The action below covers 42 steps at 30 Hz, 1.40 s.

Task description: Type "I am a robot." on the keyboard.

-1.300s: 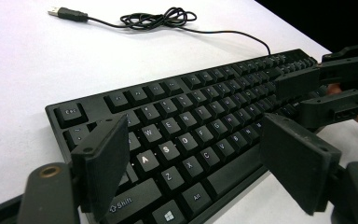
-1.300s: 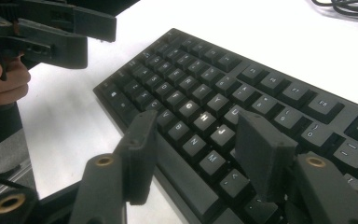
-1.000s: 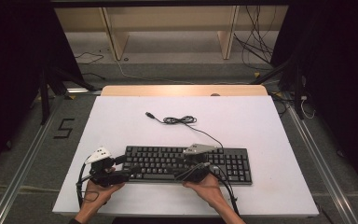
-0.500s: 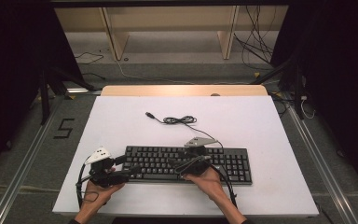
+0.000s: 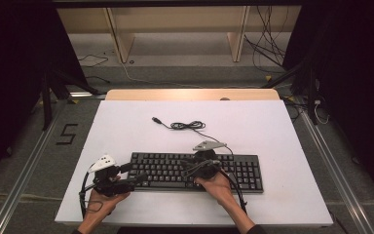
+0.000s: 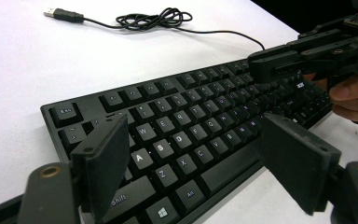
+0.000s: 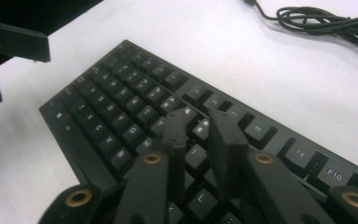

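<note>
A black keyboard [image 5: 163, 168] [image 6: 182, 126] [image 7: 121, 107] lies flat near the table's front edge. Its black cable [image 5: 185, 126] [image 6: 154, 18] [image 7: 326, 21] coils behind it and ends in a loose USB plug [image 5: 157, 120]. My left gripper [image 5: 132, 174] [image 6: 191, 135] is open wide, its jaws straddling the keyboard's left end above the letter keys. My right gripper [image 5: 189, 165] [image 7: 196, 119] hovers low over the middle keys. Its jaws have just been closing, so only a narrow gap is left, with nothing held between them.
The white table top [image 5: 272, 131] has free room behind and to the right of the keyboard. A wooden strip [image 5: 190, 94] borders its far edge. Cables and shelf legs stand on the floor beyond.
The right gripper's jaws have drawn close together and it has shifted slightly left over the keys. The left gripper and the keyboard have not moved.
</note>
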Each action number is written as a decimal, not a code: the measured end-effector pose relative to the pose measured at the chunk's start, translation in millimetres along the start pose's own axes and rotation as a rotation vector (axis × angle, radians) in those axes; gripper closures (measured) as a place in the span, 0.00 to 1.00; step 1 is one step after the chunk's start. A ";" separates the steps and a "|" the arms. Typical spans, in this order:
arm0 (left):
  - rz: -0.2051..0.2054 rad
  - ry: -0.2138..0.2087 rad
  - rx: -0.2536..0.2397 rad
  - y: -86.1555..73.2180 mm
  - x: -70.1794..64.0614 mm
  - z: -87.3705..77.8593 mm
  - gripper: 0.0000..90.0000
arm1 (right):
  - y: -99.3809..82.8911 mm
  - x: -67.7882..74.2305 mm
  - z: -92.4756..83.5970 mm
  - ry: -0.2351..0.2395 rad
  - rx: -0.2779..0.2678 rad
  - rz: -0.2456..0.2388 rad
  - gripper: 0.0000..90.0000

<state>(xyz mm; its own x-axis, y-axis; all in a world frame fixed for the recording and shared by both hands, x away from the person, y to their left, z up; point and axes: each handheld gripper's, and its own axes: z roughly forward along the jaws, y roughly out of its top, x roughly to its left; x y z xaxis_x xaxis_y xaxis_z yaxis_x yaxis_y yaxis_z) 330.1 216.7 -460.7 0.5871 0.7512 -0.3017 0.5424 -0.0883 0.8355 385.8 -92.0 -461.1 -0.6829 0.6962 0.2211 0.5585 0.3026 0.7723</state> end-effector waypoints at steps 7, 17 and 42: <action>0.001 0.000 0.000 0.1 -0.3 -0.1 0.27 | -0.1 -0.6 1.4 -0.002 0.005 -0.003 0.95; 0.004 -0.001 0.002 0.7 -0.3 0.5 0.27 | -0.8 0.1 2.3 0.002 0.011 -0.003 0.99; 0.023 0.001 0.020 6.8 -1.6 12.9 0.38 | -1.8 4.9 -1.0 0.048 0.005 0.007 0.56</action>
<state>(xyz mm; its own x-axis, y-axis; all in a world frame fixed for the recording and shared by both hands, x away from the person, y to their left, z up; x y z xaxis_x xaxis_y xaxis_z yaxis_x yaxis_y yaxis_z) 340.6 206.4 -460.5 0.5988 0.7494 -0.2826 0.5408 -0.1181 0.8328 380.9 -89.8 -460.8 -0.7006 0.6663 0.2554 0.5659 0.3008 0.7676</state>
